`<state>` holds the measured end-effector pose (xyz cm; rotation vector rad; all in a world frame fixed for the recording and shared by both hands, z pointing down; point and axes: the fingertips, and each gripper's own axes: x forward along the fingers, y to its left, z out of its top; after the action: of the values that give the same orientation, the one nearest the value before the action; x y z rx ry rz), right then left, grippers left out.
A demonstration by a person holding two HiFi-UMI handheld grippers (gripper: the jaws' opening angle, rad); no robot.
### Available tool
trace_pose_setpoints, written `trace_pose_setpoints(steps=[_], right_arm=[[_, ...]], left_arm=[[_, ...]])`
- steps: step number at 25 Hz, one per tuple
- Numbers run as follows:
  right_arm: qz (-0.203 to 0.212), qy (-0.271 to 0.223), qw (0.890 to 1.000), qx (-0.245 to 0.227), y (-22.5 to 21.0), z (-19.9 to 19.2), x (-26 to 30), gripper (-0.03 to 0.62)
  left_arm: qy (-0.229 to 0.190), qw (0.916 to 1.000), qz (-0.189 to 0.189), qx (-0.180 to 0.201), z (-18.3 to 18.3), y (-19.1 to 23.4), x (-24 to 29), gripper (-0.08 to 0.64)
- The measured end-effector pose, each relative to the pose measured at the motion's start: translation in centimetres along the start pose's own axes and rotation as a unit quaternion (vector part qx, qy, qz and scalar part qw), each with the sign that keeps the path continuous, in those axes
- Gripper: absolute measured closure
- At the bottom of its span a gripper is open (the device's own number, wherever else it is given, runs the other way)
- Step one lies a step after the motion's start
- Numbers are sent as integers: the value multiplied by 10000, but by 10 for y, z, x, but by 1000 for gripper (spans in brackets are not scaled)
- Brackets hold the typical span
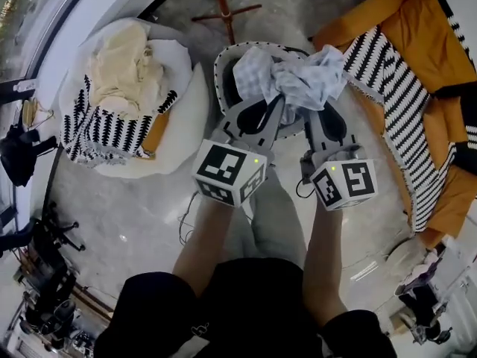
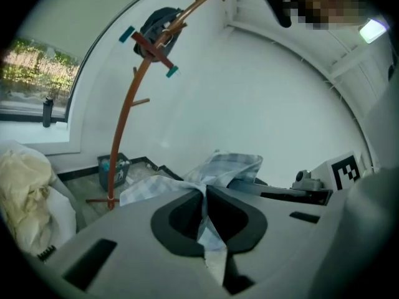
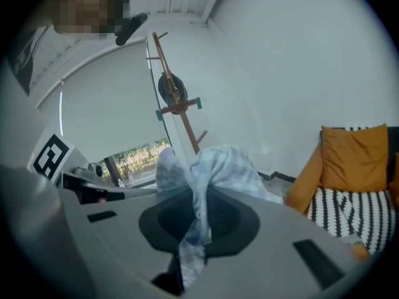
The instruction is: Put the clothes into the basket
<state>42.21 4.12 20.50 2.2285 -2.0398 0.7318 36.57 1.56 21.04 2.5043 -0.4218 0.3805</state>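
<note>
Left gripper and right gripper, jaws clamped on one cloth, hold it bunched directly over the basket.

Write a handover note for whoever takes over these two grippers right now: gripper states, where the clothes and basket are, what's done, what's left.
Left gripper: shut on the checked garment.
Right gripper: shut on the same garment, at another part of it.
Position: in the head view, the garment hangs bunched between both grippers over the mouth of the basket. It is not in the basket yet.
Left to do: lower it in and open both grippers.
Then: check the cream fabric heaped on the beanbag. It may be clothing, but I cannot tell.
</note>
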Motion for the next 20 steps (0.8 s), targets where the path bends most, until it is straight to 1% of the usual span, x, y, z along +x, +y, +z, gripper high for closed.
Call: trace_pose_setpoints(steps=[3,6,10,13,14,16,17,18,20], right_arm=[[-86,408,9989,192,-28,-57,17,557],[-87,856,9956,377,-47,-123,32,557],[-73,1473,9872,603,-64,-208,48,555],[-185,1841,9798,761,-76,-259,61,555],[-272,1970,9767,808,-80,-274,65,555],[-500,2329,9673,873,-87,-305,70,555],[-609,2566,9604,901,-89,-319,70,555],[-686,2810,9528,925,-89,-333,70,530],[-766,3184,9401,945,-89,-349,70,387]], left_arm=[[404,9991,102,-106,-56,29,34,548],[723,9964,272,-358,-118,62,60,548],[1328,9877,572,-599,-198,105,77,547],[1634,9818,609,-758,-243,130,87,546],[1753,9797,563,-797,-254,135,89,531],[2032,9740,500,-870,-274,144,91,427],[2164,9704,520,-935,-283,148,90,409],[2264,9670,583,-1012,-291,153,88,405],[2335,9625,767,-1150,-299,161,81,403]])
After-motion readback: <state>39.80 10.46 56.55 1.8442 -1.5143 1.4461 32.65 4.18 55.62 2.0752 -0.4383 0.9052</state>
